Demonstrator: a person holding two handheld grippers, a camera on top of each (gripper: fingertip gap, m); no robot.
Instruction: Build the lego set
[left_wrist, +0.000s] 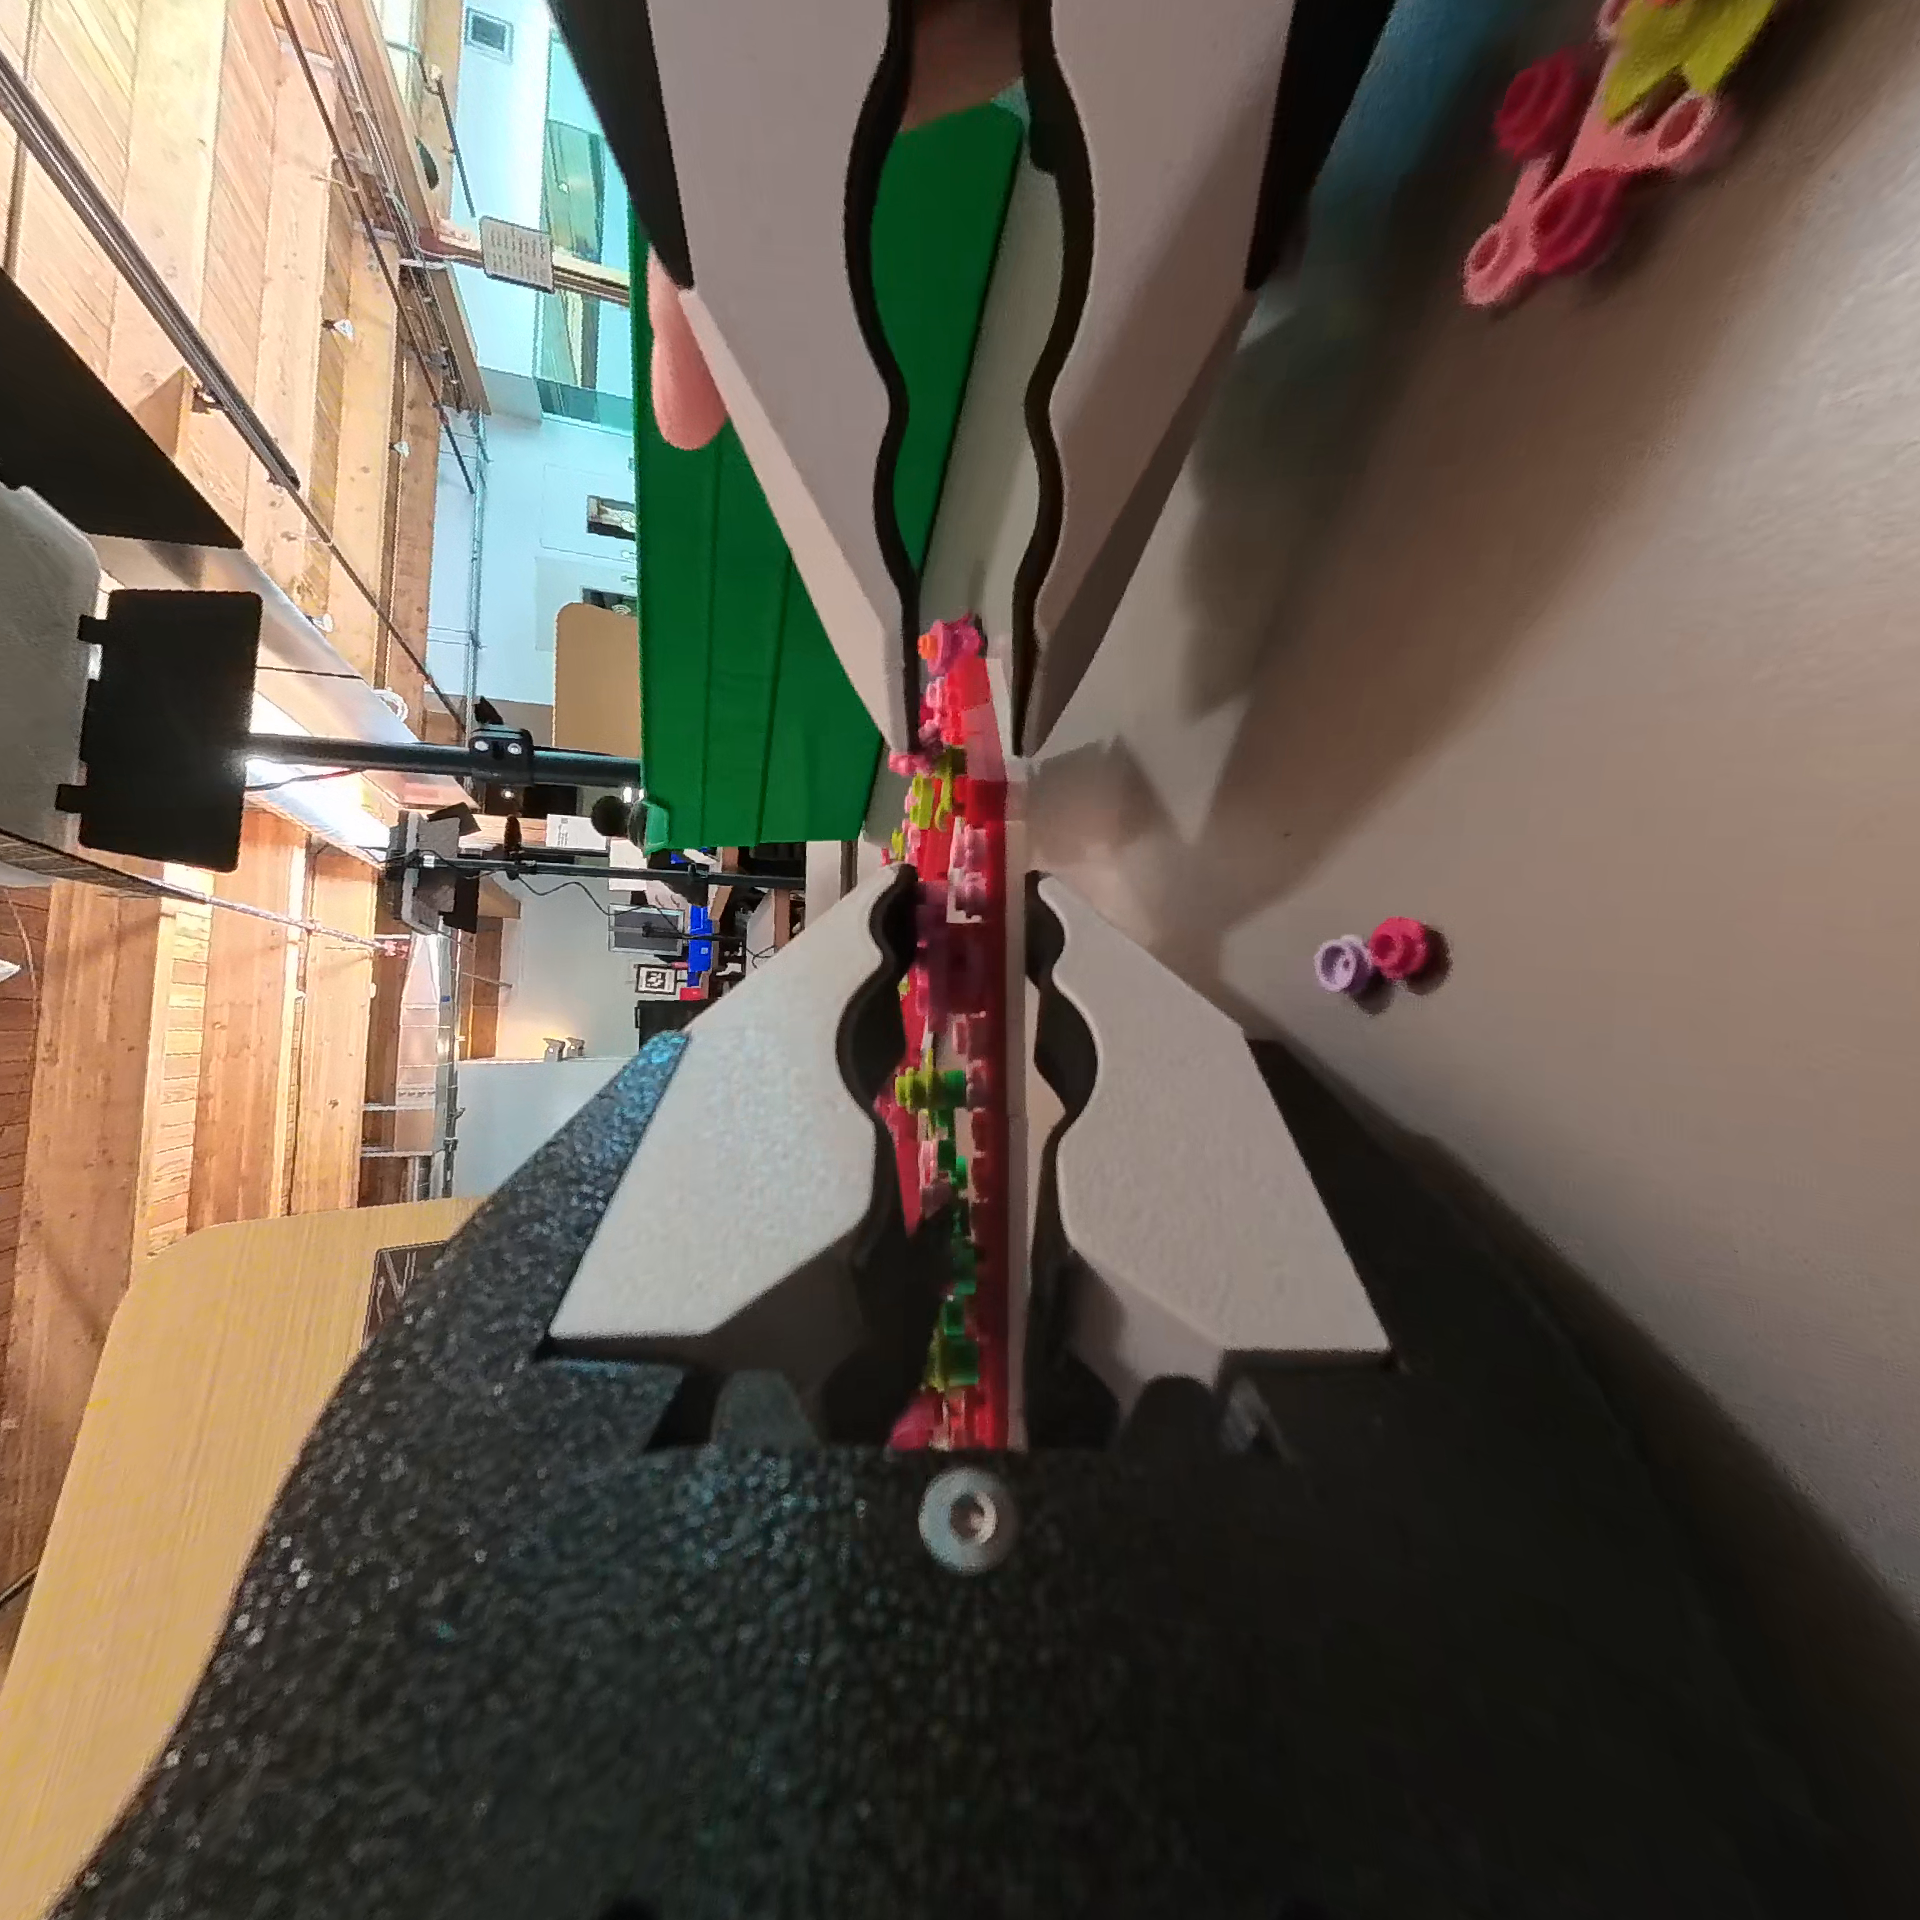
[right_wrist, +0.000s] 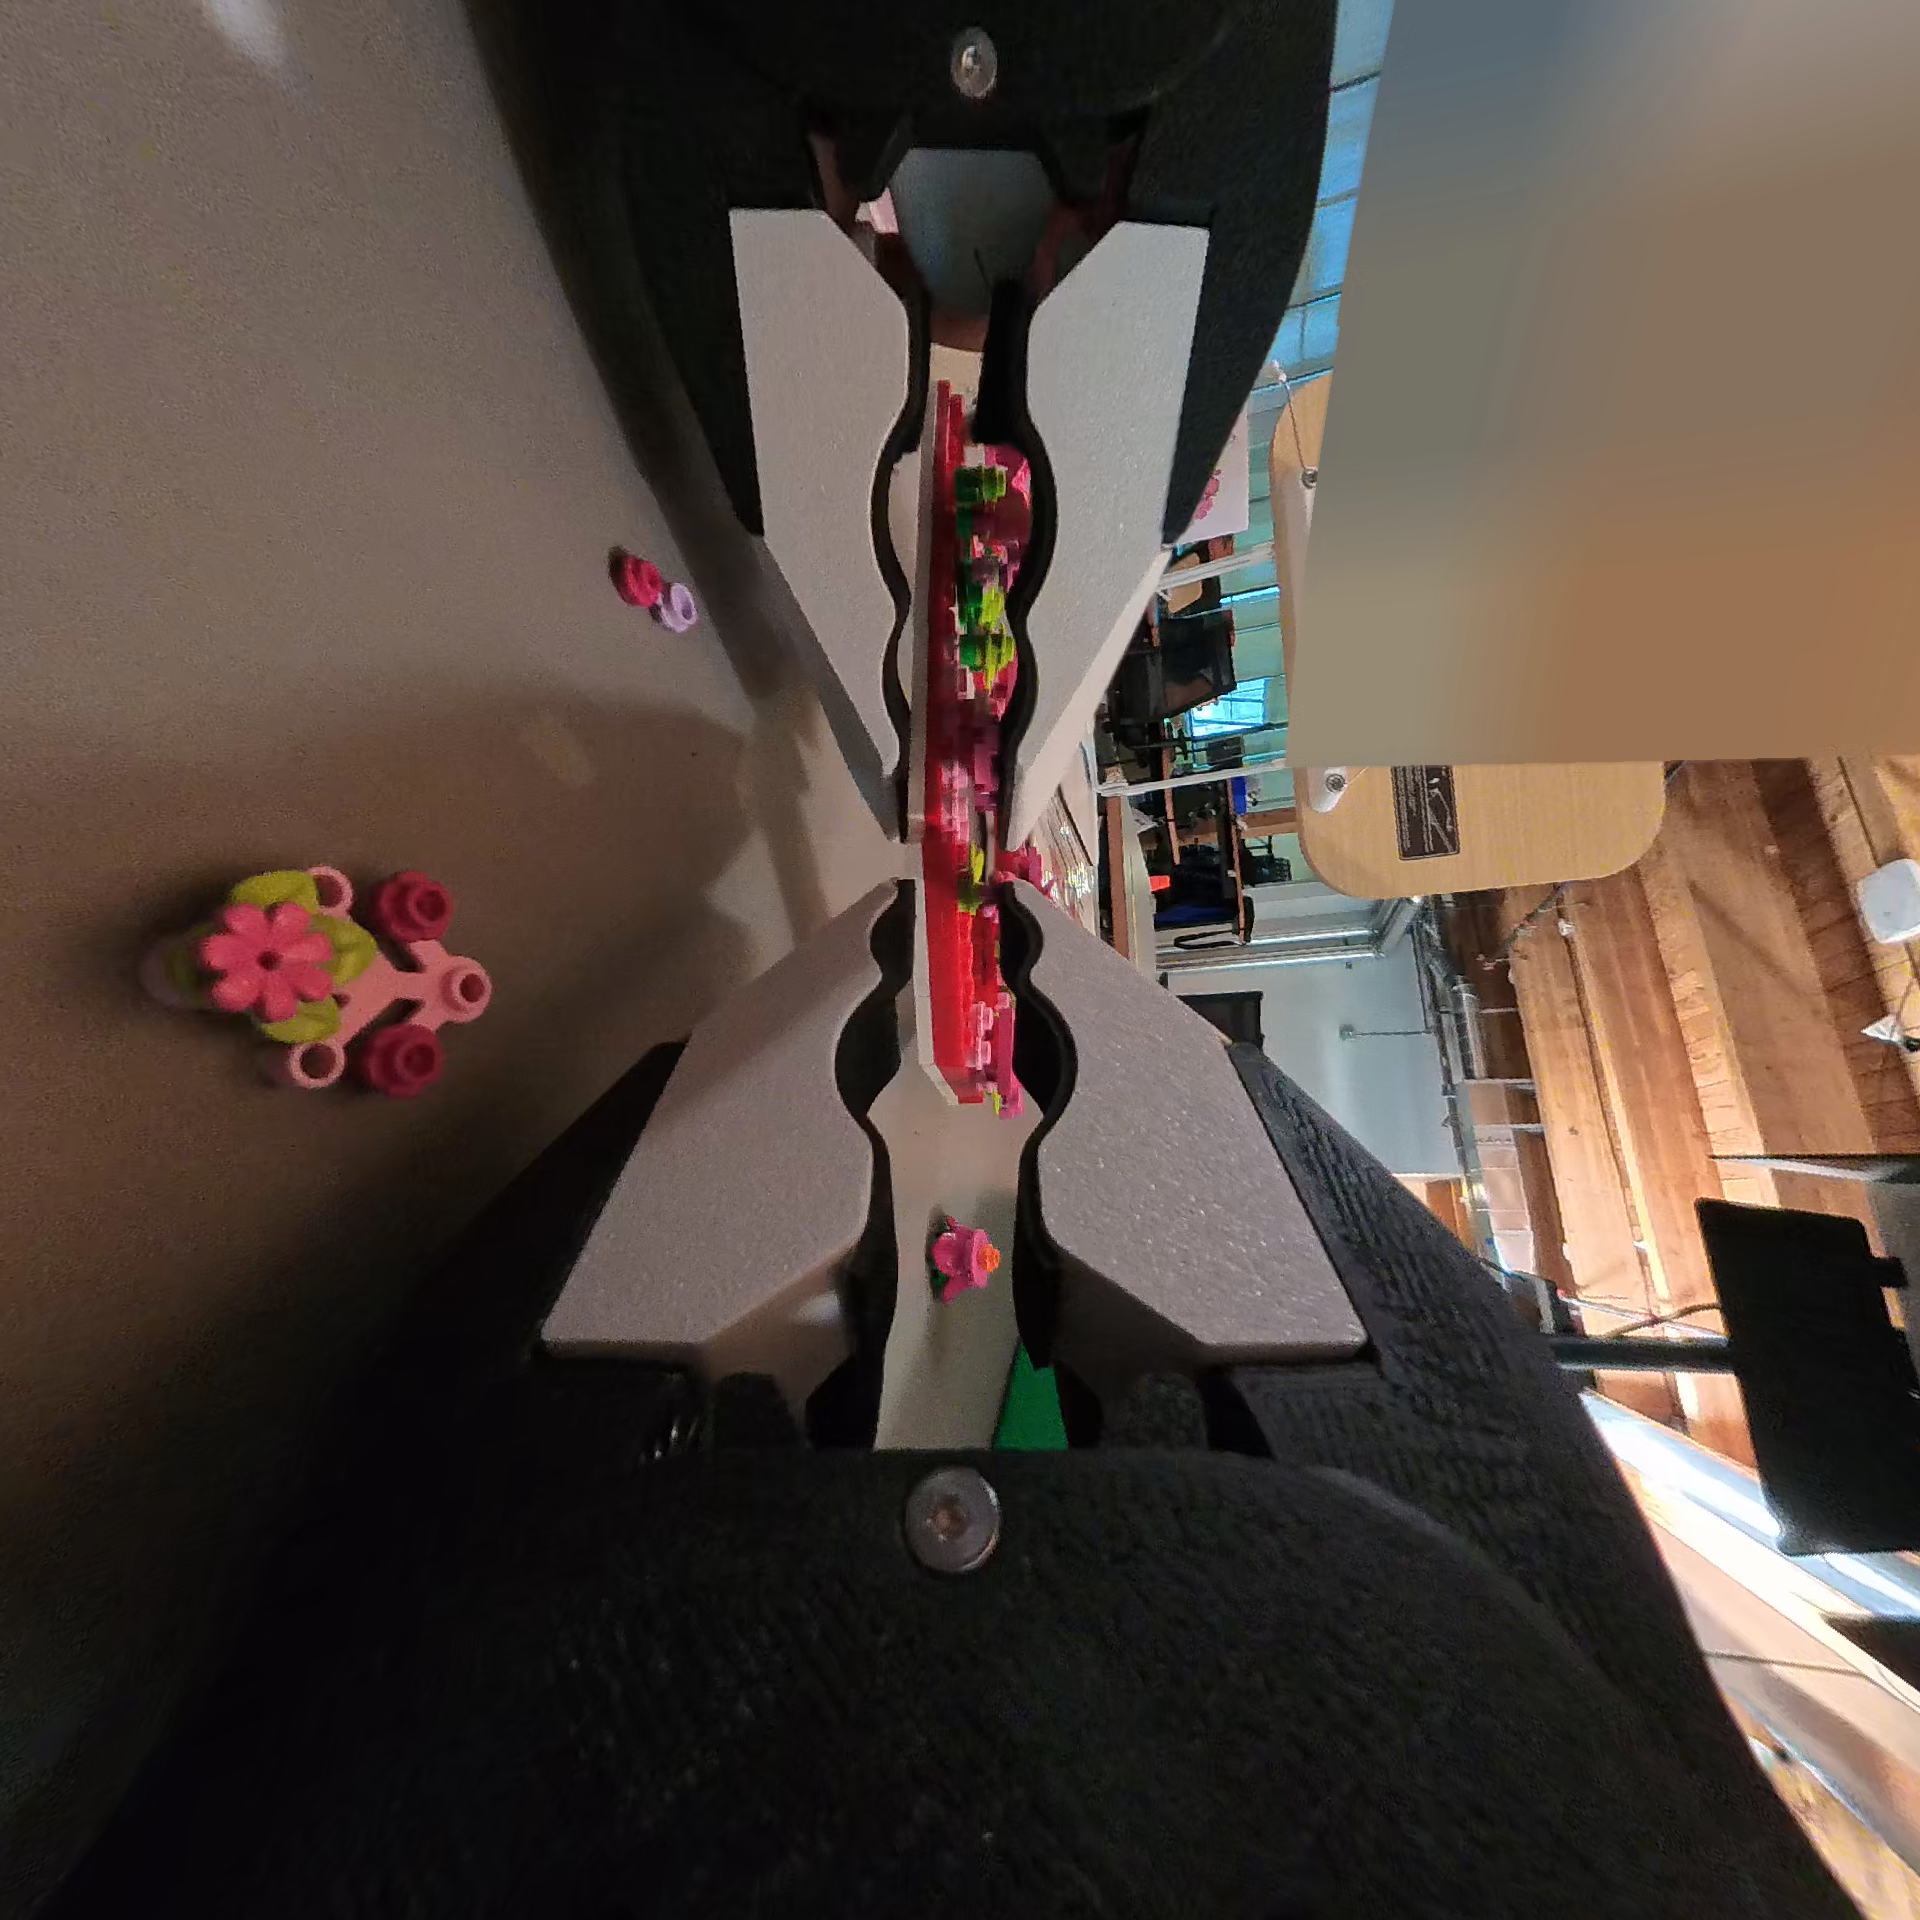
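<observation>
The lego build (left_wrist: 982, 997) is a flat red plate on a white base, covered with pink, magenta and lime flower pieces, seen edge-on. My left gripper (left_wrist: 966, 883) is shut on one end of it. My right gripper (right_wrist: 956, 888) is shut on the other end (right_wrist: 951, 935), facing the left one tip to tip. A small pink flower with an orange centre (right_wrist: 961, 1257) stands between the right gripper's fingers, apart from the build. It also shows in the left wrist view (left_wrist: 951, 639).
A loose pink flower assembly with lime leaves and magenta studs (right_wrist: 312, 977) lies on the beige table (right_wrist: 312, 416). Two small round studs, magenta and lavender (right_wrist: 649, 587), lie nearer the grippers. A green sheet (left_wrist: 748, 623) stands behind, and a fingertip (left_wrist: 681, 374) shows beside the right gripper. Both grippers' tips are close together, under 4 cm apart.
</observation>
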